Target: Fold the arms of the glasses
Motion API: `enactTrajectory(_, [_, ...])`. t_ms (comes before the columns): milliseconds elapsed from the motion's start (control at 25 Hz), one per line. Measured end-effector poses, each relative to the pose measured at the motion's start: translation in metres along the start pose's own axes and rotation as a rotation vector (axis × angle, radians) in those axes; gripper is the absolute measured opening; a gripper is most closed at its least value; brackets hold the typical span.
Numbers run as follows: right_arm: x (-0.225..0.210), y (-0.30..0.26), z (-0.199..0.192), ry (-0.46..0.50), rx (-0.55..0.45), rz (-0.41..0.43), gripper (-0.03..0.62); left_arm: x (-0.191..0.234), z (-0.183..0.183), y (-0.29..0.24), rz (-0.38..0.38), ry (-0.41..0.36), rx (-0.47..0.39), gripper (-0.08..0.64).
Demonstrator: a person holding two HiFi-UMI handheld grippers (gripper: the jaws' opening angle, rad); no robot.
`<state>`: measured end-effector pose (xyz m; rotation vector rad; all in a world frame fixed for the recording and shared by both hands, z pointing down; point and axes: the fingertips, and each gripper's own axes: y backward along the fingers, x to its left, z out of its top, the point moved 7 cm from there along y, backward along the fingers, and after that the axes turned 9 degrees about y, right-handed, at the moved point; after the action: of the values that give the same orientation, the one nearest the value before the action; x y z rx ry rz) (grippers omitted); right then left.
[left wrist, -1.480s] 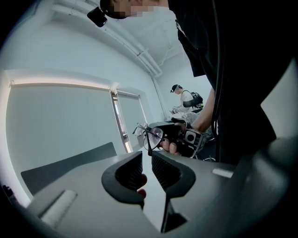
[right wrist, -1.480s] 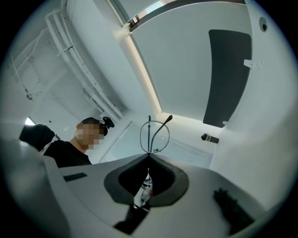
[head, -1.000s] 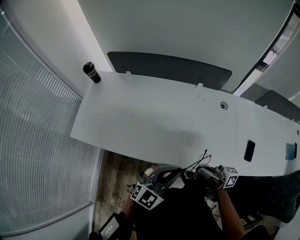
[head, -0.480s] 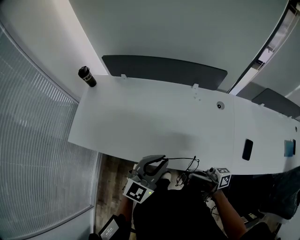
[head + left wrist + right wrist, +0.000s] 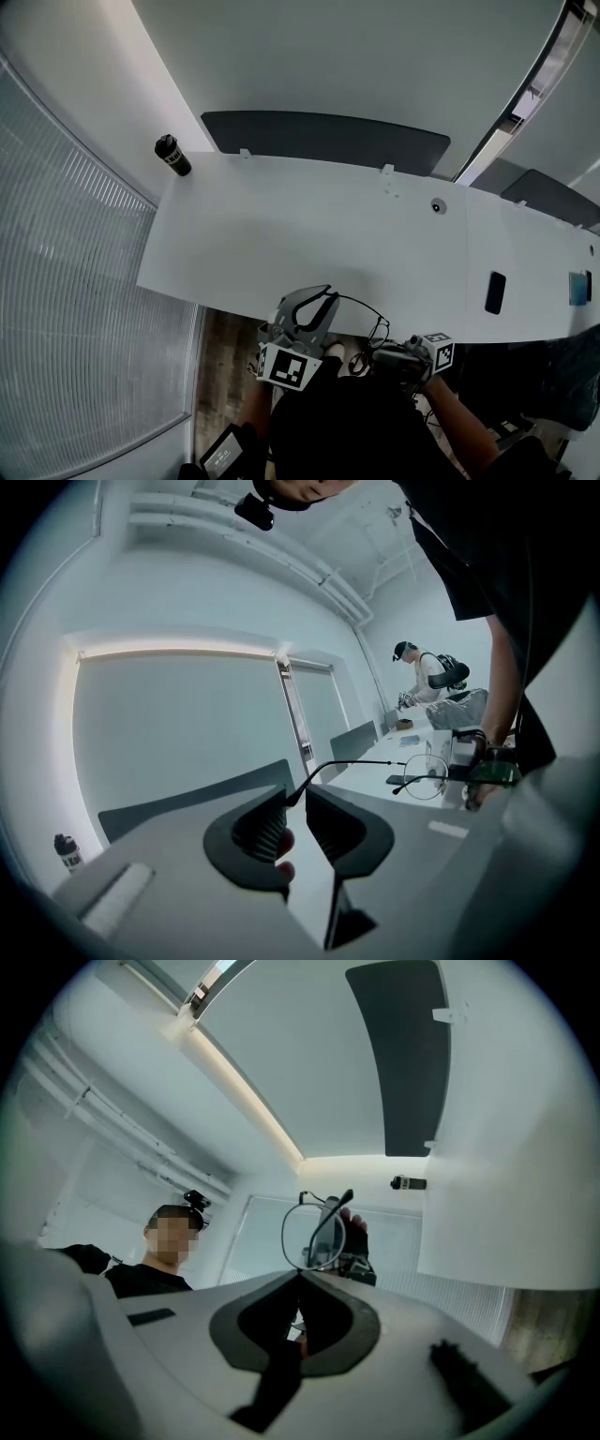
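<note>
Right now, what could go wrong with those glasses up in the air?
The left gripper is opening its jaws round the arm's tip, so only the right gripper pinches the glasses by the frame: they could twist or slip. They hang by the edge of the table, so a drop might miss it and hit the floor.
</note>
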<state>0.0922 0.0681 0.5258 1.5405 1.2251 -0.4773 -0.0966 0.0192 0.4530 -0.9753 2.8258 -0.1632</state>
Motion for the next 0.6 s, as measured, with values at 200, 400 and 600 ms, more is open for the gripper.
enactTrajectory(200, [0.000, -0.001, -0.005, -0.017, 0.016, -0.011, 0.009, 0.000, -0.004, -0.004, -0.003, 0.003, 0.028, 0.072])
enactTrajectory(400, [-0.003, 0.006, -0.009, -0.043, -0.047, -0.028, 0.009, -0.003, -0.013, -0.001, -0.053, 0.029, 0.035, 0.080])
enactTrajectory(600, [-0.010, 0.021, -0.008, -0.096, -0.161, -0.041, 0.009, -0.013, -0.028, -0.001, -0.104, 0.034, 0.067, 0.101])
